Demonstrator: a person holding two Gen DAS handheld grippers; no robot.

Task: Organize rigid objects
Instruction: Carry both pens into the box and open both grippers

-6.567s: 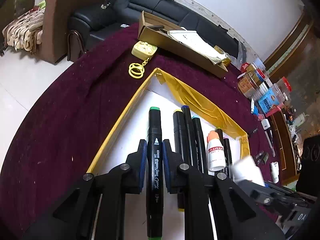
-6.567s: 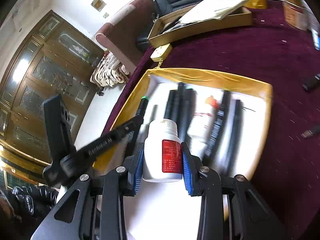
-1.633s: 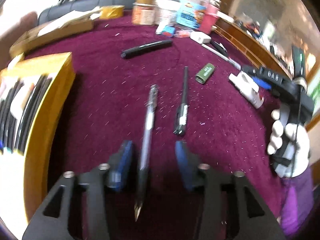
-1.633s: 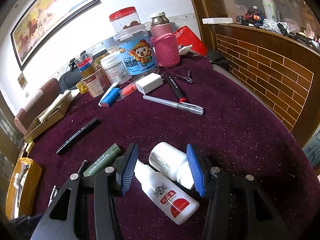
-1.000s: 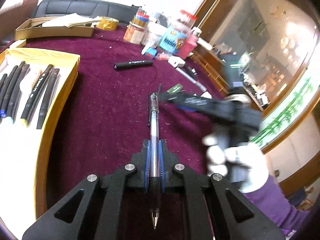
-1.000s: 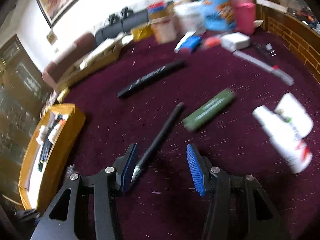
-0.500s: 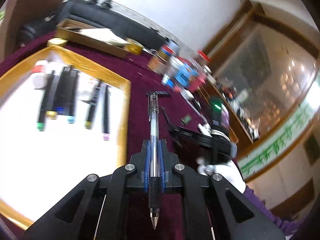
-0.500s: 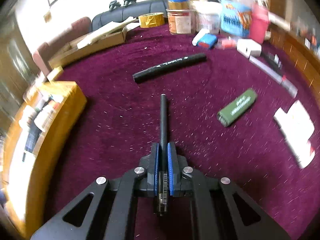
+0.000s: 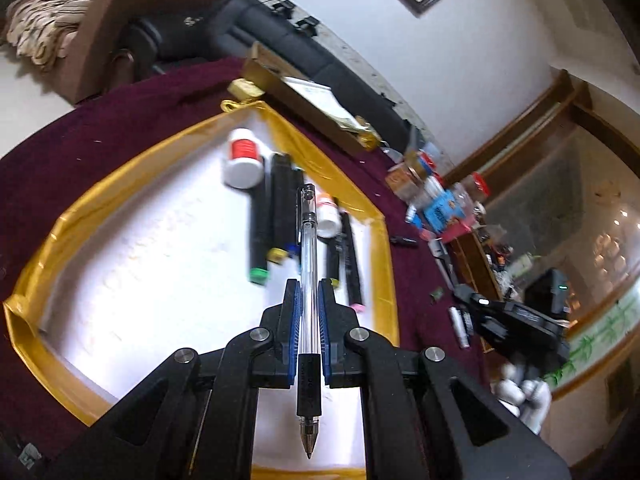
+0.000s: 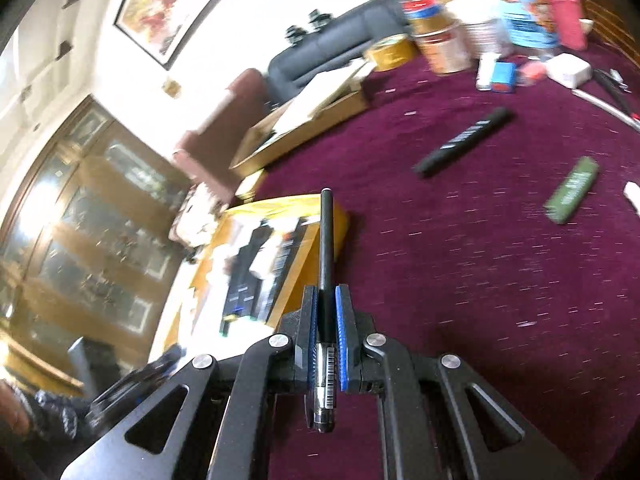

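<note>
Both grippers pinch pens.
Left gripper [image 9: 308, 300] clamps clear pen [image 9: 308, 256] above gold-rimmed tray [image 9: 384, 248]; right gripper [image 10: 326, 300] clamps black pen [image 10: 326, 240] over maroon cloth [image 10: 480, 300].

Markers [image 9: 280, 216] and bottles [image 9: 243, 158] lie side by side inside the tray [image 9: 36, 280].

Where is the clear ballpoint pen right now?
In the left wrist view, the clear pen is clamped in the left gripper, held over the gold-rimmed tray beside the markers lying there.
</note>
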